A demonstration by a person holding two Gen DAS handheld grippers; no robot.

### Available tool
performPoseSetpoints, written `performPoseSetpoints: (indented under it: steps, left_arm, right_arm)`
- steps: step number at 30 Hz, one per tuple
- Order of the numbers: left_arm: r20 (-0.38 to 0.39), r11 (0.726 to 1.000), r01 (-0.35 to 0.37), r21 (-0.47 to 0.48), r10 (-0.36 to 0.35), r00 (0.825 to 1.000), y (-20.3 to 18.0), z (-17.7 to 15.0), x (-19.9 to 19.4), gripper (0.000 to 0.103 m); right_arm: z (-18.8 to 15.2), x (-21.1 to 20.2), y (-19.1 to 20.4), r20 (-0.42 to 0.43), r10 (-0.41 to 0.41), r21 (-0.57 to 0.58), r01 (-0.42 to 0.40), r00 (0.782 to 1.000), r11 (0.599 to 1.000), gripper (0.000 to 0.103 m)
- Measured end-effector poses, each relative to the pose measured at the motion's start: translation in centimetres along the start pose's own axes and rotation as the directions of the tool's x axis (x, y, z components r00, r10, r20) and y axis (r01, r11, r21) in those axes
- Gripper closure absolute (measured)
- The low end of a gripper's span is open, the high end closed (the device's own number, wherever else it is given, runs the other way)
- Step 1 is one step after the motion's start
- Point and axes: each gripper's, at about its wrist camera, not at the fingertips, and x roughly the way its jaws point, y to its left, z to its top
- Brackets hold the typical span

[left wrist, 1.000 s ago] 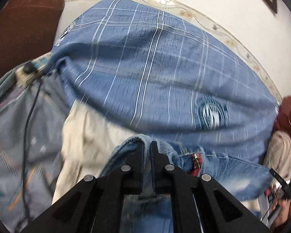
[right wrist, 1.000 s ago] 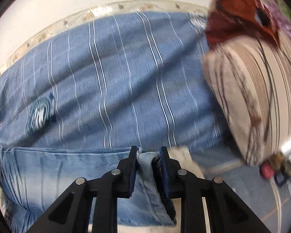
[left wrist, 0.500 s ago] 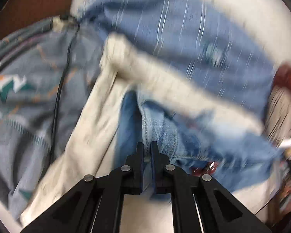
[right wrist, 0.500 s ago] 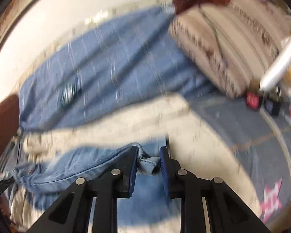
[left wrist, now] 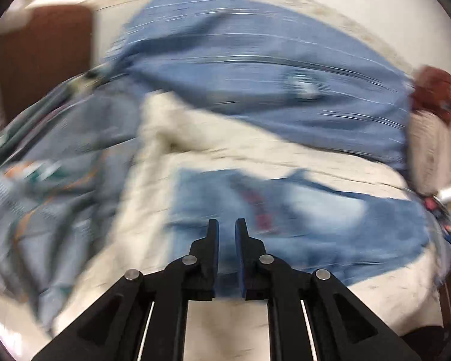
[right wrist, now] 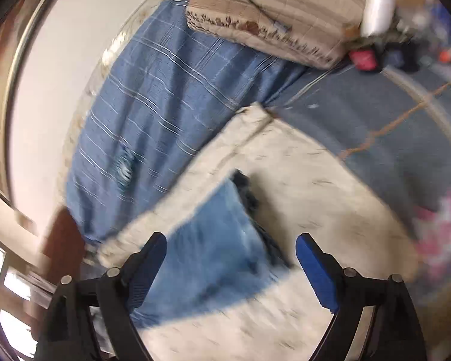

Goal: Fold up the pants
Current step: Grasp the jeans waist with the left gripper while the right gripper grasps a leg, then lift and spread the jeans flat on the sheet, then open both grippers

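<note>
The blue denim pants [left wrist: 309, 225] lie spread flat on a cream cloth [left wrist: 285, 162] on the bed. My left gripper [left wrist: 225, 225] hovers over their near edge, jaws a narrow gap apart with nothing between them. In the right wrist view one end of the pants [right wrist: 213, 252] lies on the cream cloth [right wrist: 300, 180]. My right gripper [right wrist: 231, 243] is wide open above that end, not holding it. Both views are motion-blurred.
A blue striped blanket [left wrist: 270, 69] lies at the back against the white wall, also in the right wrist view [right wrist: 153, 105]. A striped beige pillow [right wrist: 270, 9] and small clutter [right wrist: 375, 54] lie at the right. A patterned grey sheet [left wrist: 60, 165] lies at the left.
Both grippers carried the pants down onto the cream cloth and let go. The right jaws opened wide; the left jaws parted slightly and pulled back.
</note>
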Motion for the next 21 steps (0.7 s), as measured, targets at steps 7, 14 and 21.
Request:
performPoseSetpoints:
  steps: [7, 14, 21]
  left_arm:
    - [-0.092, 0.959, 0.258, 0.121, -0.248, 0.964, -10.7, -0.3, 6.2, 0.091]
    - [-0.287, 0.911, 0.387, 0.139, -0.337, 0.897, -15.2, -3.4, 11.8, 0.091]
    - [-0.354, 0.900, 0.412, 0.144, -0.342, 0.870, -14.3, -4.8, 11.3, 0.091]
  right_arm:
    - [3.4, 10.8, -3.0, -0.218, 0.136, 0.231, -0.084, 0.966, 0.969, 0.013]
    - [2.4, 14.5, -1.0, -0.322, 0.321, 0.243, -0.250, 0.891, 0.937, 0.015]
    - [1.6, 5.8, 8.0, -0.041, 0.441, -0.070, -0.443, 0.897, 0.894, 0.015]
